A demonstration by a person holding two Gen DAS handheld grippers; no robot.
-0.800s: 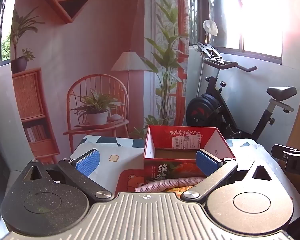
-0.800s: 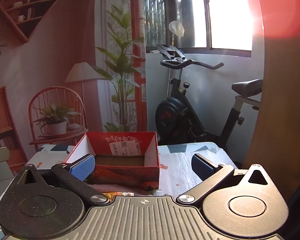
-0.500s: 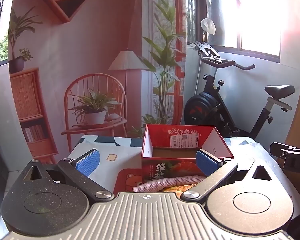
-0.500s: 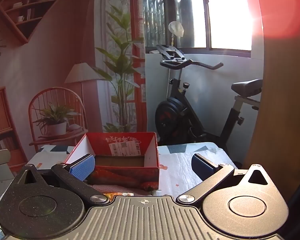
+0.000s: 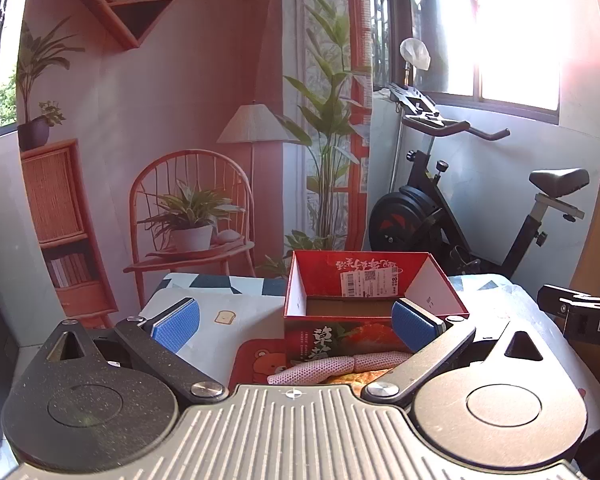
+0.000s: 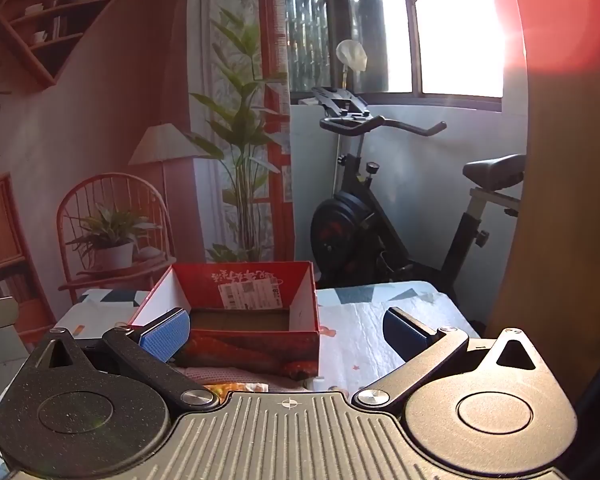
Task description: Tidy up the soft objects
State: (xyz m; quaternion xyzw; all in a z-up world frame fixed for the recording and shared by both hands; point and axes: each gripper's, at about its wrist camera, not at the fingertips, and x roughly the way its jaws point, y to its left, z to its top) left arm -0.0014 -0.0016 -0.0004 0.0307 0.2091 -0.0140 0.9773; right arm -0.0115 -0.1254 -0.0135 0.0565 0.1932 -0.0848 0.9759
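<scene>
From my left claw (image 5: 296, 318) I look down at a red cardboard box (image 5: 364, 300). It is square with thin, stiff walls, open on top and bare inside, with a white paper label on its back wall. Right in front of the box lies a pink knitted thing (image 5: 336, 366), long and lumpy like a sausage, with tiny bumps all over it. It touches the box's front wall. Something orange peeks out under it, but I cannot tell what it is. The box stands on a surface (image 5: 228, 308) with a smooth cloth that has blue shapes and a little toast picture. My left claw is spread wide and grips nothing. Its pads (image 5: 176, 322) are blue and bumpy.

From my right claw (image 6: 286, 332) the same red box (image 6: 236, 320) sits a bit to the left, with carrot pictures on its front. Just in front of the box I see only a small strip of the pink soft thing (image 6: 216, 374). This claw is spread wide too, with nothing in it.
</scene>
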